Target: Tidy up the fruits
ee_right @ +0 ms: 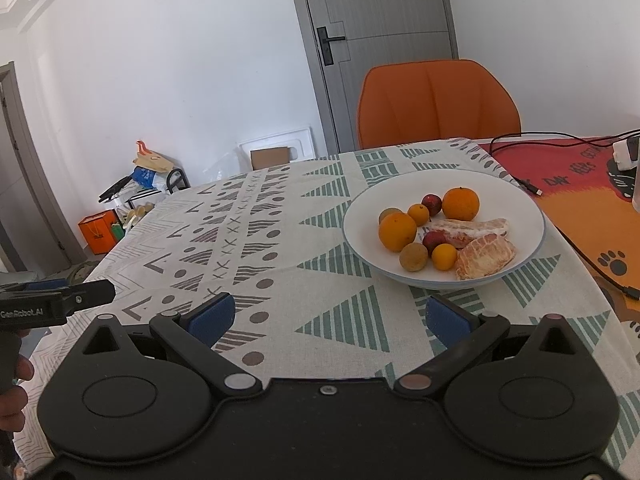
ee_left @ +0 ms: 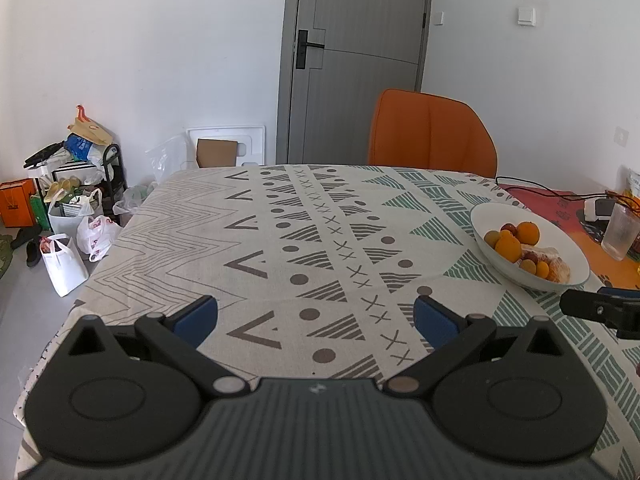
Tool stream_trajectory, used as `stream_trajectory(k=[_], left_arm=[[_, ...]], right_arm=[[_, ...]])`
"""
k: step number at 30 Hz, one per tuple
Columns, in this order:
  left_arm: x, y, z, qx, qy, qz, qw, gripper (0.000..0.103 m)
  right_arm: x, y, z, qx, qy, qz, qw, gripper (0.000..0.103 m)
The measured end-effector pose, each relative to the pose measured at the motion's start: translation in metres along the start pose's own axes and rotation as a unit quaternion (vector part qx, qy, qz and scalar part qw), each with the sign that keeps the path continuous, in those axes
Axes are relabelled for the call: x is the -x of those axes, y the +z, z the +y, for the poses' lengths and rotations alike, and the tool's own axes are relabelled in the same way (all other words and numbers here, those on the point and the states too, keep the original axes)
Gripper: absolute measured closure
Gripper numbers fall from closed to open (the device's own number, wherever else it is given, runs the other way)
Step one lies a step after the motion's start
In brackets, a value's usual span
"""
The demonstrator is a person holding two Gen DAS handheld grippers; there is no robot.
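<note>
Already gathered in the wide white round plate (ee_right: 444, 188), lower right of centre in the right wrist view: two large oranges (ee_right: 397, 231), two small yellow-orange citrus (ee_right: 444, 256), two dark red plums (ee_right: 431, 204), two brownish-green round fruits (ee_right: 413, 257) and peeled pomelo segments (ee_right: 485, 255). No loose fruit visible on the patterned cloth of the desk (ee_right: 280, 240). Fits fruit just collected, or a pile still awaiting sorting; cannot settle which.

Left tool (ee_left: 316, 314): released, blue pads wide apart, grasping nothing, low centre of its own view over bare cloth. Right tool (ee_right: 328, 316): likewise spread and empty, just short of the plate's near rim.

For any pick from the plate: approach from above, straddle one fruit only, close gently. Pomelo flesh probably soft and tear-prone; round fruit likely to roll against neighbours. Worth steadying the plate rim with the free tool, keeping clear of the black cable (ee_right: 516, 160) at upper right.
</note>
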State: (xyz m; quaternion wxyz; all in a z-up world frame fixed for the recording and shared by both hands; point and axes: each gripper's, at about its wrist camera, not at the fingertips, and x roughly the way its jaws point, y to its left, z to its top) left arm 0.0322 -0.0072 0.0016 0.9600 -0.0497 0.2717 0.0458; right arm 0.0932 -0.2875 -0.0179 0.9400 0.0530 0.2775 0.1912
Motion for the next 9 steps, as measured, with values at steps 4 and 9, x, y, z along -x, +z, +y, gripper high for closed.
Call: stream_trajectory(k=[4, 9], left_arm=[[-0.0003, -0.0005, -0.0011, -0.001, -0.001, 0.0, 1.0, 0.0], [-0.0015, -0.001, -0.0023, -0.001, -0.002, 0.002, 1.0, 0.0]], right_arm=[[-0.0019, -0.0007, -0.0007, 0.0, -0.001, 0.003, 1.0, 0.0], [-0.002, -0.0019, -0.0003, 0.0, -0.001, 0.003, 1.0, 0.0]])
